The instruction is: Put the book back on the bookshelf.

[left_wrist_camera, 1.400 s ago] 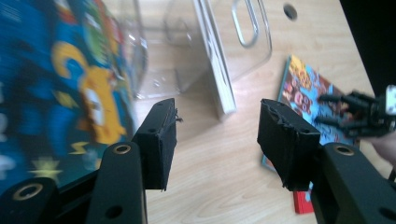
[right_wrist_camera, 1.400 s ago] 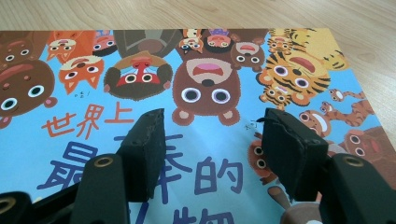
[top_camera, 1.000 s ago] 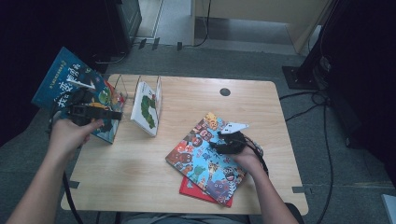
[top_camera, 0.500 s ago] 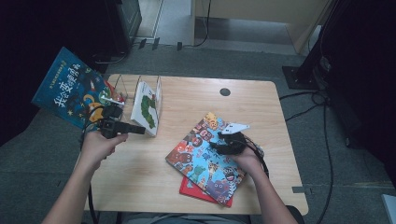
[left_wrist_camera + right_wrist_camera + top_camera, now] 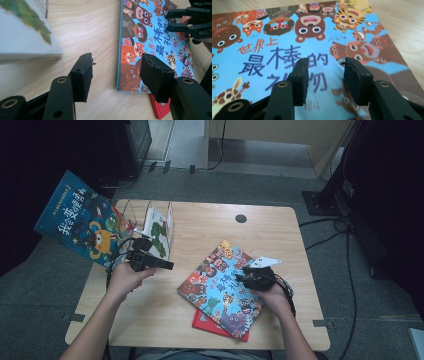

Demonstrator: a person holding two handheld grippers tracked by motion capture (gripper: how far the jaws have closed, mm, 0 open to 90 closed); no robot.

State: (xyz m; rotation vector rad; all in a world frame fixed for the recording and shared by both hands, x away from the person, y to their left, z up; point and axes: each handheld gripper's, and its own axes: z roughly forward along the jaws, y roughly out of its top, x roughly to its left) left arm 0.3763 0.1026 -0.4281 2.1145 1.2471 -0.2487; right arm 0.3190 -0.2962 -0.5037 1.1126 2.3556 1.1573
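Landmark: the animal picture book, flat glossy rectangle, light blue cover crowded with cartoon bears, tigers, a giraffe, lying on the pale woodgrain table. Under it a thin red book, its corner sticking out at the near edge.

Right gripper sits over the book's right part, jaws parted, nothing between them; in the right gripper view the black foam-faced pads hang above the printed title, rough torn edges on the foam. A white three-cornered plate sits on top of it.

Left gripper is left of the book, over bare wood, jaws spread wide and empty; pads matte black, blocky, frayed.

Further left of the book, a clear wire-frame rack at the table's far-left part holds a white book with green leaf print, standing tilted. Left of that, a dark blue hardcover with an orange monster leans out past the table edge.
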